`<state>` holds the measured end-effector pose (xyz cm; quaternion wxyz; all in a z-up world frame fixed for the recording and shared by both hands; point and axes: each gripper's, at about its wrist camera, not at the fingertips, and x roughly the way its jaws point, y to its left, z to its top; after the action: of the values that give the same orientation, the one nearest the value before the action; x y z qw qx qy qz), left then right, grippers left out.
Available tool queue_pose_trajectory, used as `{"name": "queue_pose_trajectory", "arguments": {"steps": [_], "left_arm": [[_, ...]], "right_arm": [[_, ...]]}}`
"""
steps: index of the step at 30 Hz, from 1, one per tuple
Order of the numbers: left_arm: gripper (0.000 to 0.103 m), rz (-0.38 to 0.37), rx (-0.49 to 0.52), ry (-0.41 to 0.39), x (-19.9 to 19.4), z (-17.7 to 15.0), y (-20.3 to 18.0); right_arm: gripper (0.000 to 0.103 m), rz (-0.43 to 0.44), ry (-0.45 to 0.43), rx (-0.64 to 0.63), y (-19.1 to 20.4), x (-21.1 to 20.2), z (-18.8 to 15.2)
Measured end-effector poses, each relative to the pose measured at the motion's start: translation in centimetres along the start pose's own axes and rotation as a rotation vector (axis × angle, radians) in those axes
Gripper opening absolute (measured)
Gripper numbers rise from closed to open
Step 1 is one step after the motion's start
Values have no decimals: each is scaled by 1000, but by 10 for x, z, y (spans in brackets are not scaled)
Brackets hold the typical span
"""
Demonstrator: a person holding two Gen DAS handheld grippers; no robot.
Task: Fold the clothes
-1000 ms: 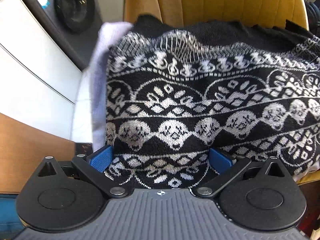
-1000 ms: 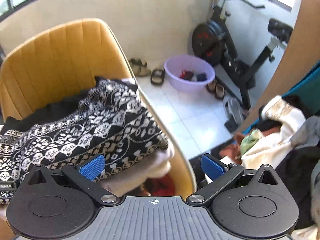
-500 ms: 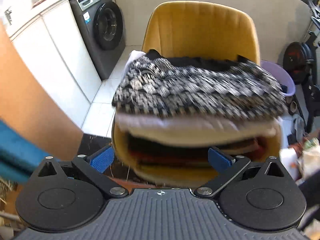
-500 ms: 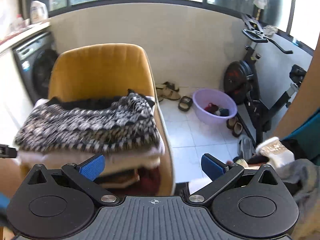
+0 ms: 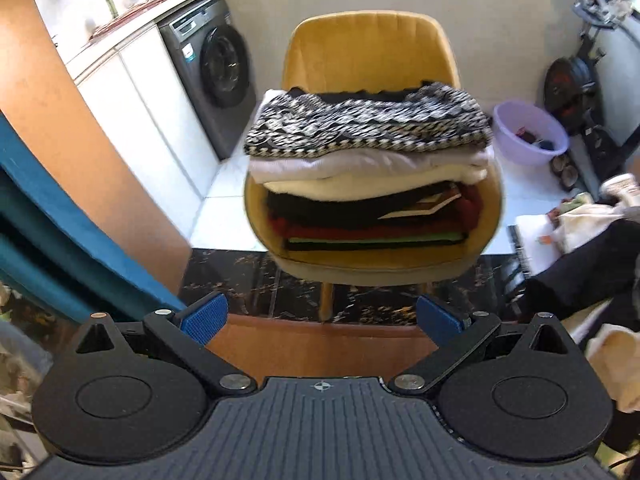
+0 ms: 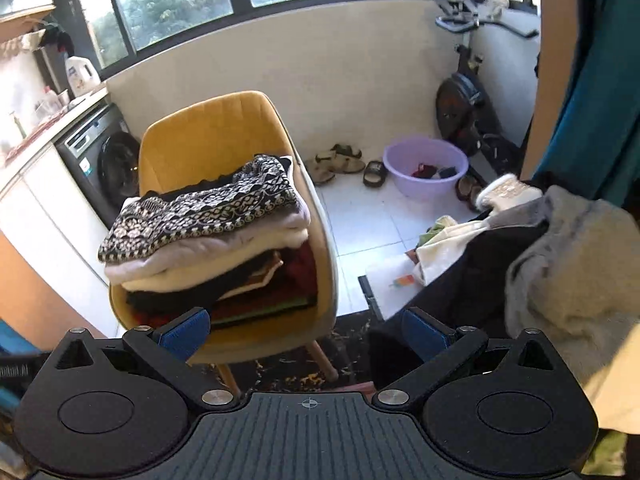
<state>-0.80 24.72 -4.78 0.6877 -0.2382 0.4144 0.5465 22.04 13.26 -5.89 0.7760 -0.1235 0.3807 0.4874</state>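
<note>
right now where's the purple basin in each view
Left wrist: purple basin on the floor at right, beside the yellow chair.
Right wrist: purple basin on the floor, right of centre, beyond the chair.
Shared landmark: the exercise bike behind it.

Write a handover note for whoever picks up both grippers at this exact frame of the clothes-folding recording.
Left gripper: open, empty, held away from the chair.
Right gripper: open, empty.
Done: the black-and-white patterned knit sweater lies folded on top of the stack of folded clothes on the mustard yellow upholstered chair.
Left: the unfolded heap at the right, including a grey fleece garment, a black garment and a cream one. Likely pick from there next.
</note>
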Motion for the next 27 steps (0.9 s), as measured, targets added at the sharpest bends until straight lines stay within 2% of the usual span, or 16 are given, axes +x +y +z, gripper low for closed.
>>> {"name": "queue_pose_trajectory", "arguments": {"steps": [3,8,14,17,23,27], "left_arm": [[103,-51,16,-36,-19,-11,8],[103,-117,64,-99,-57,-49,29],[103,-99,64,-68,-77,-97,60],[103,-115,58,-60,-85,-114,71],[103,-120,135,-84,-109,-145,67],[103,-117,143,-99,-120,-156,66]], "right_arm": [[102,-59,-43,-14,8,-29,-25],[102,-122,-92,75,24,-79,-66],[102,-175,-118,7,61,-127,-119],[102,-182,-130,-1,69,-146,-137],[102,-198,-154,-19,86,-185,-173],[102,-186,-144,-18,88,-199,-191]]}}
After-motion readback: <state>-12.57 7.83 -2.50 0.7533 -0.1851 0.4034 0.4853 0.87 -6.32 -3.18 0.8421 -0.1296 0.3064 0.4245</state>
